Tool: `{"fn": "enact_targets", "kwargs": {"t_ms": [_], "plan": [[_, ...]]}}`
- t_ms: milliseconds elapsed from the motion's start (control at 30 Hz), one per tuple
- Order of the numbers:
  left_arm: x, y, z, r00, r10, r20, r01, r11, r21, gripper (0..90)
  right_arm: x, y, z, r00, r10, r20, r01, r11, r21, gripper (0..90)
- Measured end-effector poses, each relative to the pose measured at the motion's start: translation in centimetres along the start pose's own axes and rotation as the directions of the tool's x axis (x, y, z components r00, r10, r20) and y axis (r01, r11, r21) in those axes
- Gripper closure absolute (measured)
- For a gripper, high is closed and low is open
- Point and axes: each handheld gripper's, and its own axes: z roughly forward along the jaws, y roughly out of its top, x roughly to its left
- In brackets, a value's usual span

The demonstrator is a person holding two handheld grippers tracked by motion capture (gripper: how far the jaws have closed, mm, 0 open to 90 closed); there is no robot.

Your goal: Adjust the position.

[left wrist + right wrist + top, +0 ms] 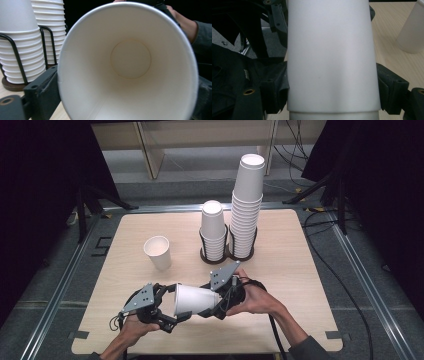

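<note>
Paper cup point(194, 300) held sideways between both grippers: base clamped by right gripper point(214, 306), rim at left gripper point(167, 312), jaws part-open, grip unclear. Risk: rim crushed if squeezed, cup dropped if released.

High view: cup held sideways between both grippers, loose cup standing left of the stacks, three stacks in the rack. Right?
Not quite. The high view shows two stacks in the rack, a short stack and a tall stack, not three. The rest holds: the held cup lies sideways between the grippers, and the loose cup stands left of them.
</note>
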Motion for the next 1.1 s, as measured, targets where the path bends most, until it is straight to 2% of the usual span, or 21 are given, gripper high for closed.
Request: {"fn": "enact_targets", "kwargs": {"t_ms": [100, 233, 300, 333, 367, 400, 433, 467, 600, 633, 667, 700, 733, 767, 800, 833, 900, 967, 1033, 1067, 1100], "plan": [[0.0, 0.1, 0.0, 1.0000, 0.002, 0.001, -0.002, 1.0000, 0.005, 8.9, 0.0, -0.1, 0.0, 0.9999, -0.007, 0.007, 0.007, 1.000, 0.012, 24.3], [-0.1, 0.2, 0.1, 0.9997, 0.023, -0.002, -0.023, 0.9989, 0.040, 13.2, -0.1, -0.2, 0.4, 0.9989, -0.014, 0.044, 0.011, 0.998, 0.062, 21.5], [-0.1, 0.2, 0.2, 0.9995, 0.027, -0.017, -0.026, 0.9981, 0.056, 14.3, 0.1, -0.2, 0.7, 0.9974, -0.012, 0.071, 0.006, 0.996, 0.091, 19.5], [-0.1, 0.2, 0.2, 0.9993, 0.028, -0.023, -0.027, 0.9973, 0.069, 14.7, 0.1, -0.1, 0.7, 0.9939, -0.035, 0.105, 0.023, 0.994, 0.109, 18.4], [-0.1, 0.2, 0.2, 0.9989, 0.034, -0.032, -0.031, 0.9959, 0.084, 14.8, 0.2, 0.1, 0.9, 0.9923, -0.036, 0.119, 0.021, 0.992, 0.124, 17.2], [0.0, 0.2, 0.3, 0.9988, 0.041, -0.026, -0.038, 0.9958, 0.083, 14.8, 0.4, 0.2, 0.9, 0.9883, -0.054, 0.143, 0.034, 0.989, 0.143, 16.8], [0.0, 0.3, 0.2, 0.9983, 0.044, -0.037, -0.040, 0.9929, 0.112, 14.7, 0.6, 0.4, 0.9, 0.9876, -0.059, 0.146, 0.035, 0.986, 0.163, 16.8], [-0.1, 0.3, 0.2, 0.9978, 0.045, -0.049, -0.039, 0.9920, 0.120, 14.7, 0.8, 0.6, 1.0, 0.9838, -0.079, 0.161, 0.050, 0.984, 0.174, 16.8], [-0.2, 0.2, 0.5, 0.9965, 0.066, -0.050, -0.057, 0.9834, 0.172, 14.5, 1.6, 1.3, 1.3, 0.9718, -0.112, 0.208, 0.061, 0.969, 0.238, 15.9], [-0.3, 0.2, 0.5, 0.9955, 0.075, -0.057, -0.062, 0.9782, 0.198, 14.4, 1.6, 1.4, 1.5, 0.9703, -0.126, 0.207, 0.072, 0.966, 0.249, 15.9], [-0.4, 0.2, 0.7, 0.9955, 0.075, -0.058, -0.063, 0.9788, 0.195, 14.4, 1.7, 1.4, 1.8, 0.9693, -0.125, 0.212, 0.068, 0.964, 0.257, 15.9], [-0.4, 0.3, 0.7, 0.9948, 0.085, -0.056, -0.071, 0.9721, 0.224, 14.4, 1.8, 1.4, 2.0, 0.9696, -0.135, 0.205, 0.076, 0.960, 0.270, 16.0], [-0.5, 0.2, 0.8, 0.9948, 0.083, -0.058, -0.069, 0.9734, 0.219, 14.4, 1.8, 1.4, 2.2, 0.9673, -0.146, 0.207, 0.083, 0.955, 0.284, 15.6], [-0.6, 0.3, 0.8, 0.9944, 0.089, -0.056, -0.074, 0.9694, 0.234, 14.4, 1.8, 1.4, 2.4, 0.9660, -0.151, 0.210, 0.085, 0.953, 0.291, 15.7], [-0.6, 0.3, 0.9, 0.9940, 0.094, -0.056, -0.078, 0.9696, 0.232, 14.3, 1.7, 1.4, 2.5, 0.9643, -0.170, 0.203, 0.105, 0.948, 0.299, 15.8], [-0.7, 0.4, 0.9, 0.9938, 0.097, -0.053, -0.082, 0.9684, 0.236, 14.3, 1.8, 1.3, 2.8, 0.9674, -0.153, 0.202, 0.086, 0.948, 0.308, 15.7], [-0.7, 0.4, 0.9, 0.9940, 0.098, -0.048, -0.085, 0.9705, 0.225, 14.2, 1.8, 1.2, 3.1, 0.9705, -0.151, 0.188, 0.085, 0.944, 0.318, 16.0], [-0.8, 0.5, 0.8, 0.9939, 0.098, -0.050, -0.084, 0.9681, 0.236, 14.1, 1.8, 1.1, 3.4, 0.9717, -0.147, 0.185, 0.082, 0.943, 0.321, 16.5], [-0.8, 0.5, 0.8, 0.9947, 0.092, -0.046, -0.079, 0.9700, 0.230, 13.9, 1.7, 1.0, 3.6, 0.9752, -0.144, 0.168, 0.086, 0.945, 0.315, 18.3], [-0.6, 0.6, 0.7, 0.9923, 0.115, -0.045, -0.101, 0.9643, 0.245, 13.5, 1.7, 0.9, 3.7, 0.9771, -0.142, 0.159, 0.087, 0.947, 0.310, 20.4], [-0.8, 0.5, 0.9, 0.9954, 0.084, -0.046, -0.072, 0.9743, 0.213, 12.9, 1.7, 0.9, 3.7, 0.9775, -0.136, 0.162, 0.081, 0.949, 0.306, 20.7]]}}
